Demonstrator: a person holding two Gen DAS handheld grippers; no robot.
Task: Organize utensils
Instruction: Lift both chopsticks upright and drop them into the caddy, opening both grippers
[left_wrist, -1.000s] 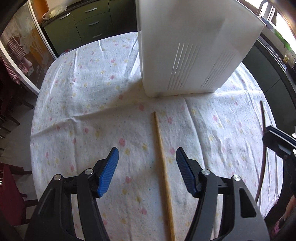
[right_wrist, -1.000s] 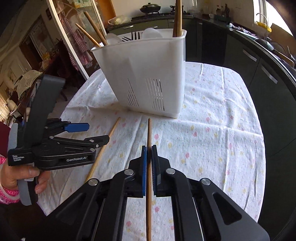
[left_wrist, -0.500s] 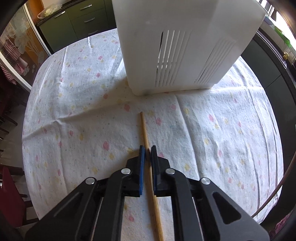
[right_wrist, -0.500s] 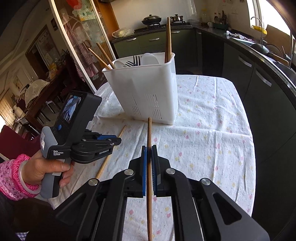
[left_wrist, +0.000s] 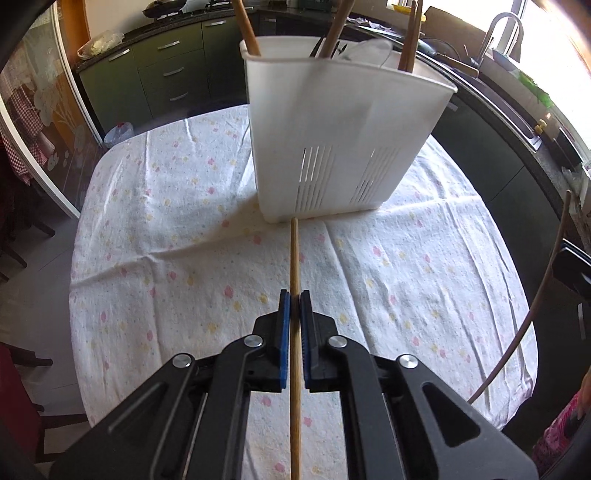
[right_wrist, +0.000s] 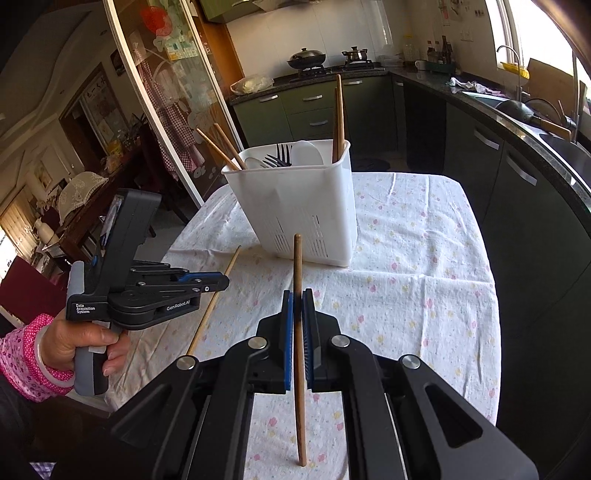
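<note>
A white slotted utensil holder (left_wrist: 343, 147) stands on the floral tablecloth; it also shows in the right wrist view (right_wrist: 299, 210), holding chopsticks, forks (right_wrist: 279, 158) and a white spoon. My left gripper (left_wrist: 294, 299) is shut on a light wooden chopstick (left_wrist: 294, 254) and holds it above the cloth, tip toward the holder. My right gripper (right_wrist: 297, 297) is shut on a darker wooden chopstick (right_wrist: 297, 266), lifted above the table. The left gripper (right_wrist: 218, 282) and its chopstick (right_wrist: 229, 266) show at left in the right wrist view.
The table with its floral cloth (left_wrist: 166, 236) fills the middle. Dark green kitchen cabinets (right_wrist: 314, 110) and a counter with a sink (right_wrist: 554, 136) run behind and to the right. A glass sliding door (right_wrist: 166, 103) stands at left.
My left gripper closed on the light chopstick and lifted it. My right gripper rose higher with the dark chopstick; both views pulled back from the holder.
</note>
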